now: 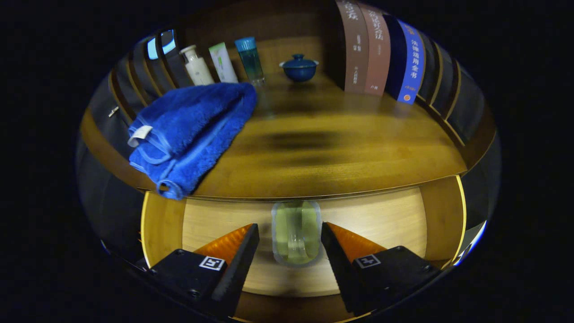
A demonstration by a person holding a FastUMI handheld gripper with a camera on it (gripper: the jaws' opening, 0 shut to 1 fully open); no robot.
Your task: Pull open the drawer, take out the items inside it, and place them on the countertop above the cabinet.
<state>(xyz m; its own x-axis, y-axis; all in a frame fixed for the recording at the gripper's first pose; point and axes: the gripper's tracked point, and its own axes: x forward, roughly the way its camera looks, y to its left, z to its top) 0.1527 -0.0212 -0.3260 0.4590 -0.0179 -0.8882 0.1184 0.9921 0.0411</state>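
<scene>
The table atop the cabinet carries a folded blue towel hanging over its front edge, with books, three bottles and a lidded blue bowl at the back. Below it the drawer stands pulled open, so I'd say the opening is done and the towel perhaps already lifted out. One clear, greenish container lies in the drawer between the fingers of the hand-held gripper, which are spread apart, not touching it. The drawer's back under the tabletop is hidden, and the container's contents are hard to make out.
</scene>
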